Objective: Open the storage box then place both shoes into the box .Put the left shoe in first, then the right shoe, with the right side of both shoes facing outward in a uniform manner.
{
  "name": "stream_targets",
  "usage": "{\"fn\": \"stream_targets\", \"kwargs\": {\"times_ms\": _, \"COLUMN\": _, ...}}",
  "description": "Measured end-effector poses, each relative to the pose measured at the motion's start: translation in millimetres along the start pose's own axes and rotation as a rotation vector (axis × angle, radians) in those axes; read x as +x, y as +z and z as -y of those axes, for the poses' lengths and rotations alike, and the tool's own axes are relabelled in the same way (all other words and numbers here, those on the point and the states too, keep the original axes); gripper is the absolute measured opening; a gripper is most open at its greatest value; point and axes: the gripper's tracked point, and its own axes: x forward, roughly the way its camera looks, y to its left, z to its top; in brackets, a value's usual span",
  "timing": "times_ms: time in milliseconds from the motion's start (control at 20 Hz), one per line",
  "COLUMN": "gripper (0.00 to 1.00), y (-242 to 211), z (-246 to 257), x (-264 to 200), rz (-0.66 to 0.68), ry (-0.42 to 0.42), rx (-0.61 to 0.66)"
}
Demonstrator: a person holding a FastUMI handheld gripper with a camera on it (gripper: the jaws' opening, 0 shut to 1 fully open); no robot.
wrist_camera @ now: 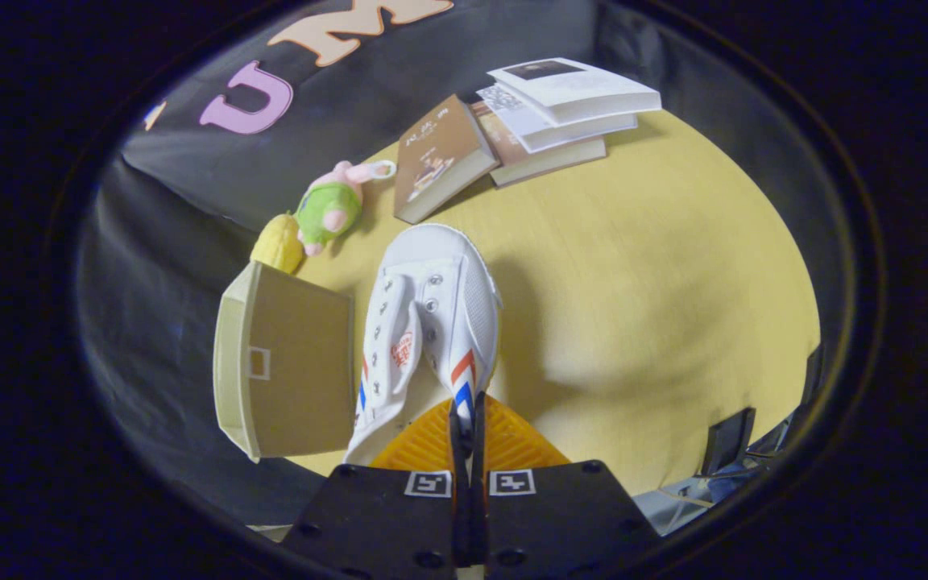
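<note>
Gripper (464, 419) clenched on heel edge of white shoe (432, 322), lifted above yellow table (633, 266), toe pointing far. Storage box (287, 370) just left, flap open. Books (512, 129), plush toys (327, 205) far. Judged: box opened; shoe not yet inside; second shoe pending.

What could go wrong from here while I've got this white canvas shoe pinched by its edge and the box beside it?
1. The gripper is shut on only the thin rear edge of the white canvas shoe with red and blue stripes, so it may swing or slip out.
2. The shoe hangs close beside the open tan cardboard storage box; its toe could catch the box's wall.
</note>
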Motion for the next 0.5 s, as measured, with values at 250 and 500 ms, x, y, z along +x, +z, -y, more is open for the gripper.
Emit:
{"fn": "stream_targets", "kwargs": {"times_ms": 250, "gripper": 0.03, "y": 10.7, "z": -49.7, "x": -20.1, "rz": 0.033, "ry": 0.034, "rx": -0.005}}
{"fn": "stream_targets", "kwargs": {"times_ms": 500, "gripper": 0.03, "y": 21.5, "z": -103.8, "x": -34.2, "rz": 0.068, "ry": 0.076, "rx": -0.020}}
